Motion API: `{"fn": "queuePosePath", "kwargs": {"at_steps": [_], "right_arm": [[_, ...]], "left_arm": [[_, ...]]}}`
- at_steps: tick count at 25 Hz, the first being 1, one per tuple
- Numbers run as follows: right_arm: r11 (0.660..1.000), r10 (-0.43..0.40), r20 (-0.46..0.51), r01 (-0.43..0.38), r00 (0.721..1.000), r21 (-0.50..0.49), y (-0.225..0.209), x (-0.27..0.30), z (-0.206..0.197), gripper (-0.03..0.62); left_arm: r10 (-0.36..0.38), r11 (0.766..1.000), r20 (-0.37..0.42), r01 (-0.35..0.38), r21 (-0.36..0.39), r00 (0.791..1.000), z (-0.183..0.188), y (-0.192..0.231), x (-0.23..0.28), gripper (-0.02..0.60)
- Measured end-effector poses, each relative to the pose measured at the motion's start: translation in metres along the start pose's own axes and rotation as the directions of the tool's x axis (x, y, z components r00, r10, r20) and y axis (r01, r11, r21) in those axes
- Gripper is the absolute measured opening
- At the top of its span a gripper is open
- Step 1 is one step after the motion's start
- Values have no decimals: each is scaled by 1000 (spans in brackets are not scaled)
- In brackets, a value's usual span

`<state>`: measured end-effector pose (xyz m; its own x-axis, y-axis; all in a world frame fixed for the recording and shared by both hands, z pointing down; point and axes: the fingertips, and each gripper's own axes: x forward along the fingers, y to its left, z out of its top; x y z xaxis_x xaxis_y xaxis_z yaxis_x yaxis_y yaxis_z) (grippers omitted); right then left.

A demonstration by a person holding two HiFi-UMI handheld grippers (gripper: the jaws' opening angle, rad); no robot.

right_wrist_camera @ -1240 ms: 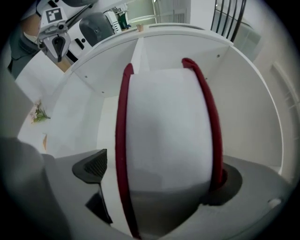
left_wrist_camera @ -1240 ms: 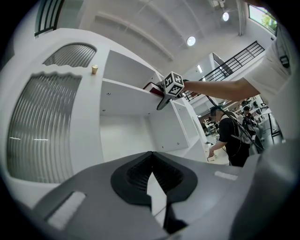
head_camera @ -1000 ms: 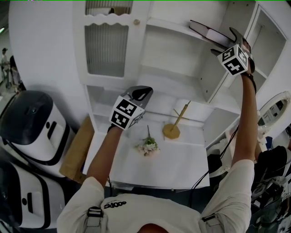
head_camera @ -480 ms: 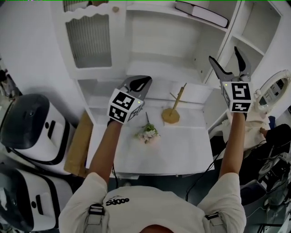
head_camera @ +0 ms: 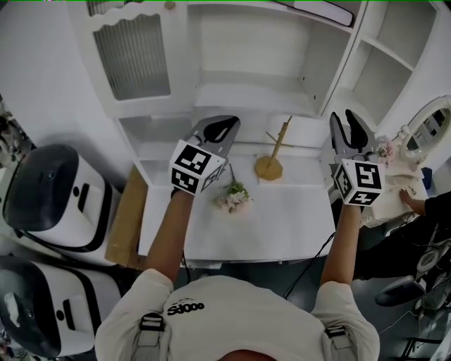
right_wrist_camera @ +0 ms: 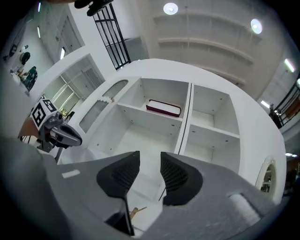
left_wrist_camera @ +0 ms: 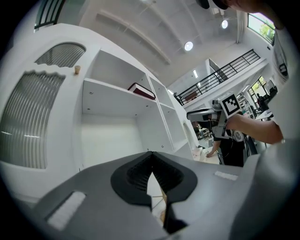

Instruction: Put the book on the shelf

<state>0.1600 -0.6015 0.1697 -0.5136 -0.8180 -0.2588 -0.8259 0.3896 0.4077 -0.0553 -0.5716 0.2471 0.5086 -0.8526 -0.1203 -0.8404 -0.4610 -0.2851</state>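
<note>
The dark-covered book lies flat on the upper shelf of the white cabinet; it also shows in the left gripper view, the book small on that shelf, and only as a dark sliver of book at the head view's top edge. My right gripper hangs low at the table's right end, far below the book. Its jaws are closing, a narrow gap left, nothing between them. My left gripper hovers over the table's back, shut and empty.
On the white table lie a small flower bunch and a wooden stand. A round mirror and another person's hand are at the right. White-and-black machines and a cardboard sheet stand at the left.
My right gripper has come down from the upper shelf, leaving the book there, and its jaws have narrowed. The left gripper has barely moved.
</note>
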Motion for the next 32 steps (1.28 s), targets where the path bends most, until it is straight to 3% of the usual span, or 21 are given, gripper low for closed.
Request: {"fn": "queuePosePath", "kwargs": {"at_steps": [8,19,32], "right_arm": [[997,14,-85,-8,996,71,25,-22,-36,3],[987,125,-204,-101,971,122,74,-43,-74,2],[983,146,-220,-115,965,146,84,-42,-84,2]], "left_arm": [[-5,1000,11,5,-18,1000,-9,-13,-13,17],[-34,998,-11,34,-51,999,-30,-31,-20,17],[-55,998,-26,53,-42,998,-34,-39,-17,17]]}}
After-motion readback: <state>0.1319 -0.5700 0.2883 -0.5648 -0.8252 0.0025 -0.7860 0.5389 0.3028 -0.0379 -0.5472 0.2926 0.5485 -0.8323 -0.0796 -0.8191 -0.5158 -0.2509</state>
